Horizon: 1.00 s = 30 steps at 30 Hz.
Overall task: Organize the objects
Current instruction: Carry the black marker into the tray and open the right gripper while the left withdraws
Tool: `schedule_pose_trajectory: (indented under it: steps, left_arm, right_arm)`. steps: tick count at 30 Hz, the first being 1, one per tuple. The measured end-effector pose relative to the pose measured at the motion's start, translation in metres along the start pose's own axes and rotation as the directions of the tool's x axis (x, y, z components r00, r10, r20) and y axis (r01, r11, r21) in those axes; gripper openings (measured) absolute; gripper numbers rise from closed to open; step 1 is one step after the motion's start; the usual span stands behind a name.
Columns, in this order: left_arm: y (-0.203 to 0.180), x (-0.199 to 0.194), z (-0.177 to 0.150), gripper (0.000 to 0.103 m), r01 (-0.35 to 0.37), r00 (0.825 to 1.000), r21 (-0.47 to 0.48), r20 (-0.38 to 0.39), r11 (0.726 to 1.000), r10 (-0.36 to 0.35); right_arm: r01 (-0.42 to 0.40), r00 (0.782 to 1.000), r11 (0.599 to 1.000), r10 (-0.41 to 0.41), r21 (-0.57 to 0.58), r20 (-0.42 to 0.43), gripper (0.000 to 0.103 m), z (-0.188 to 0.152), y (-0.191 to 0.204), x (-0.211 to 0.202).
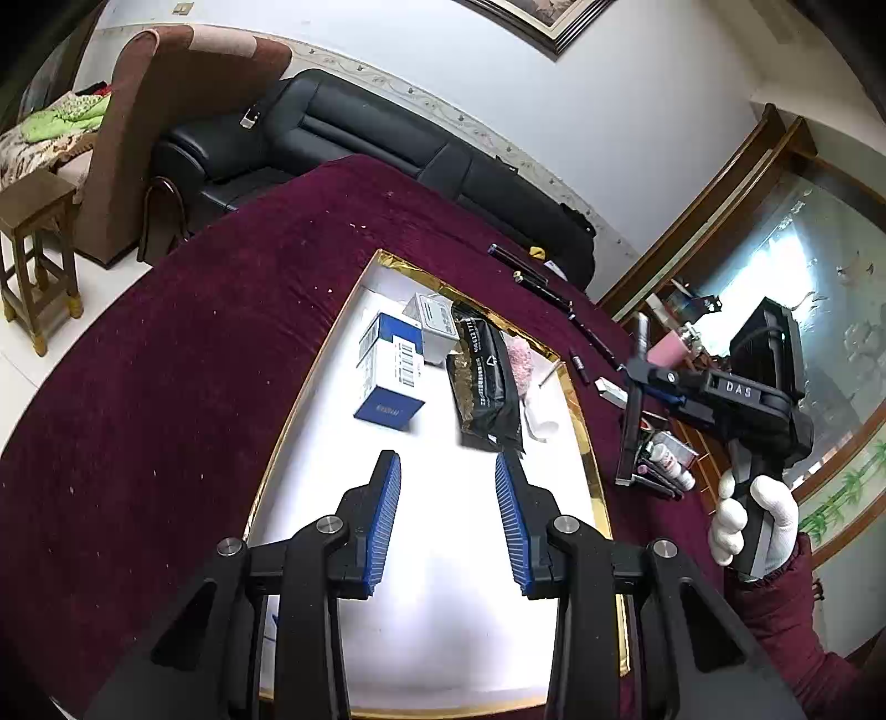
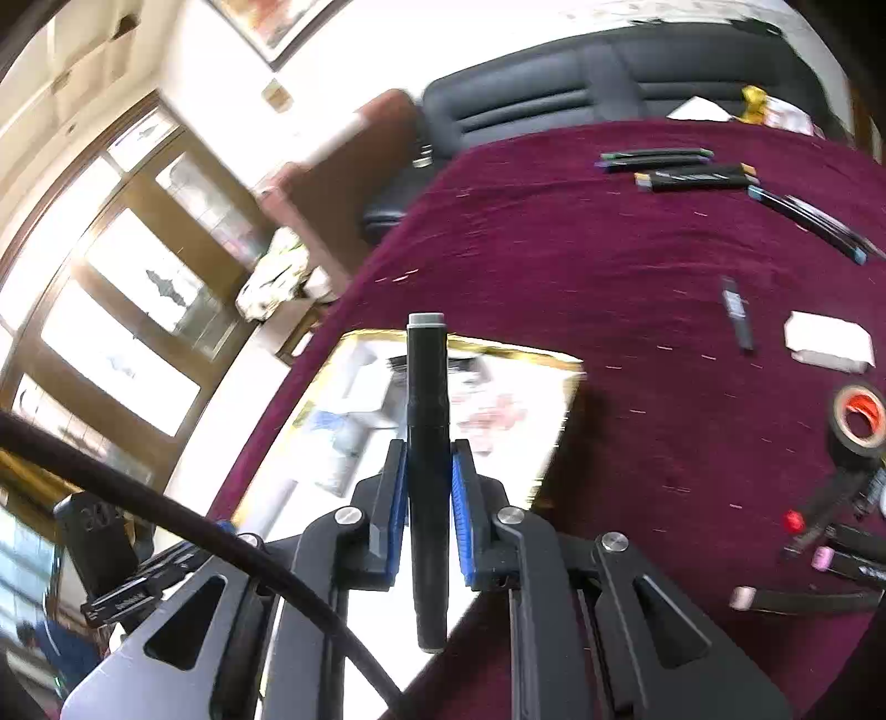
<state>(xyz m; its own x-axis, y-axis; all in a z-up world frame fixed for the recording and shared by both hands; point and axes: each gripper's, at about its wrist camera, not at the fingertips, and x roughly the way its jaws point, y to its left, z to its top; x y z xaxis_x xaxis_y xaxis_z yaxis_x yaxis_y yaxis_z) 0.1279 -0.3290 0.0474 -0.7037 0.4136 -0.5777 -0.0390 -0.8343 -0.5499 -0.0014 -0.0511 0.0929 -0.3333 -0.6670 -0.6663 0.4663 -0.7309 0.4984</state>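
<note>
The black marker (image 2: 426, 476) stands pinched upright between the right gripper (image 2: 427, 498)'s pads, above the near edge of the gold-rimmed white tray (image 1: 576, 399). The left gripper (image 1: 447, 515) hovers over the tray's bare near half, jaws spread and empty. A blue box (image 1: 387, 371) and black pouch (image 1: 487, 382) crowd the tray's far end.

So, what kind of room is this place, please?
Most likely a living room in a home. A black leather sofa stands behind the table with the dark red cloth, a framed picture hangs on the wall, and a wooden stool stands on the tiled floor.
</note>
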Motion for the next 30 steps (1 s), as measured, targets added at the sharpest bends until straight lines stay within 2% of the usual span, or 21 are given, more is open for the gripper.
schedule_pose_trajectory:
  steps: [7,10,17,20,22,24,26,27,28,29,30]
  left_arm:
    - [0.008,-0.003,-0.009,0.032,0.042,0.999,-0.002,-0.001,0.999,-0.042]
    - [0.009,-0.006,-0.011,0.032,0.055,0.998,0.001,0.004,0.999,-0.055]
    - [0.014,-0.011,-0.012,0.033,0.072,0.997,0.002,0.015,0.997,-0.072]
    - [0.014,-0.014,-0.013,0.037,0.073,0.997,0.001,0.016,0.997,-0.073]
    - [0.010,-0.015,-0.014,0.040,0.071,0.997,0.014,0.021,0.997,-0.071]
    - [0.004,-0.018,-0.014,0.044,0.064,0.997,0.040,0.033,0.997,-0.065]
    - [-0.007,-0.025,-0.014,0.065,0.064,0.995,0.083,0.066,0.994,-0.069]
    - [-0.013,-0.029,-0.014,0.071,0.073,0.993,0.107,0.088,0.992,-0.083]
    - [-0.021,-0.036,-0.014,0.082,0.080,0.988,0.131,0.121,0.988,-0.096]
    - [-0.034,-0.046,-0.013,0.096,0.078,0.979,0.168,0.174,0.983,-0.108]
    - [-0.044,-0.053,-0.012,0.102,0.076,0.969,0.198,0.218,0.977,-0.119]
  right_arm:
    - [-0.054,0.987,0.998,0.046,-0.044,-0.153,0.014,-0.003,0.035,0.071]
    - [-0.069,0.979,0.996,0.058,-0.049,-0.193,0.015,-0.004,0.046,0.102]
    - [0.001,0.957,0.998,-0.021,-0.069,-0.289,0.016,-0.004,0.051,0.157]
    - [0.034,0.953,0.998,-0.046,-0.045,-0.301,0.020,-0.003,0.043,0.157]
    - [0.023,0.961,1.000,-0.028,-0.021,-0.275,0.023,0.000,0.040,0.143]
    - [-0.004,0.978,1.000,0.002,-0.009,-0.207,0.023,0.006,0.040,0.113]
    - [-0.009,0.992,1.000,0.005,-0.029,-0.124,0.023,0.010,0.044,0.079]
    - [0.003,0.998,0.999,-0.006,-0.052,-0.063,0.025,0.012,0.047,0.055]
    - [0.026,1.000,0.996,-0.026,-0.083,0.006,0.031,0.012,0.053,0.031]
    - [0.068,0.994,0.990,-0.057,-0.120,0.092,0.035,0.012,0.060,0.004]
    - [0.142,0.972,0.977,-0.106,-0.161,0.209,0.050,0.008,0.071,-0.027]
